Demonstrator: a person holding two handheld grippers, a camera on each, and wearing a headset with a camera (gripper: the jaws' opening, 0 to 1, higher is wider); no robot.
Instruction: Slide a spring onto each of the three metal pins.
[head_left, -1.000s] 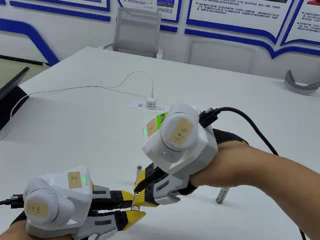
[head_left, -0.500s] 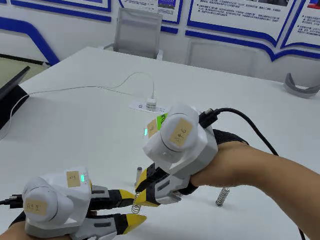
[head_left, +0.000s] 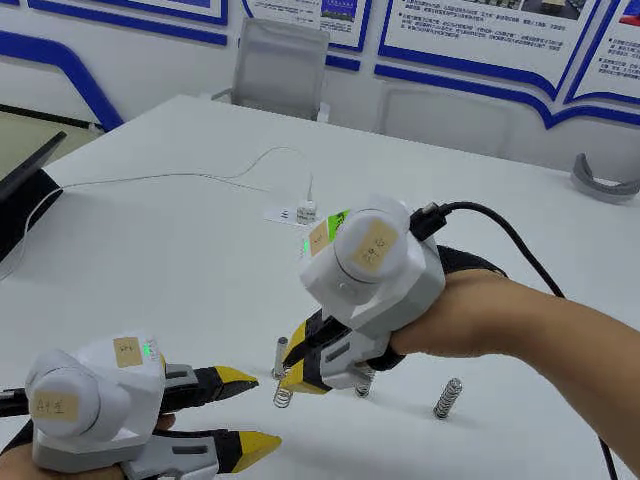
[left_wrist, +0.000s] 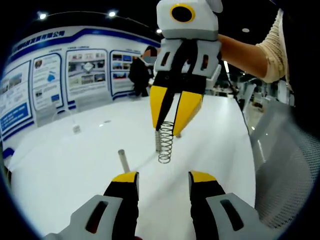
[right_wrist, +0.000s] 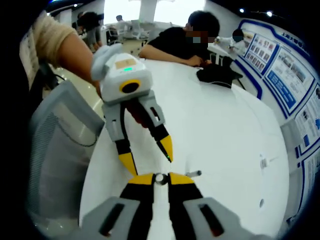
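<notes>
**Spring pinched at the tips, bare pin just beside it**

Head view first. The right tool (head_left: 292, 362) is seen clamped onto a spring (head_left: 283, 397), which is gripped by its upper end and hangs from the yellow tips close to the near edge of the white surface (head_left: 180, 270). A bare metal pin (head_left: 281, 353) is seen standing upright just behind the spring. The left tool (head_left: 250, 410) is held spread and empty, nearer the same edge, its tips pointed at the spring. A second spring (head_left: 448, 397) is seen standing tilted farther along the near edge, and a third spring (head_left: 365, 381) is half hidden under the right tool.

Now the left gripper view. The left tool (left_wrist: 163, 177) is shown wide apart, with nothing between its jaws. The spring (left_wrist: 165, 146) is seen dangling from the right tool (left_wrist: 172, 127). Whether its lower end touches the surface cannot be told. The pin (left_wrist: 122, 161) is seen beside it, apart.

Right gripper view. The spring (right_wrist: 160, 178) is caught end-on, as a small ring squeezed between the right tool's (right_wrist: 161, 179) tips. The left tool (right_wrist: 148, 156) is faced, its jaws parted.
</notes>
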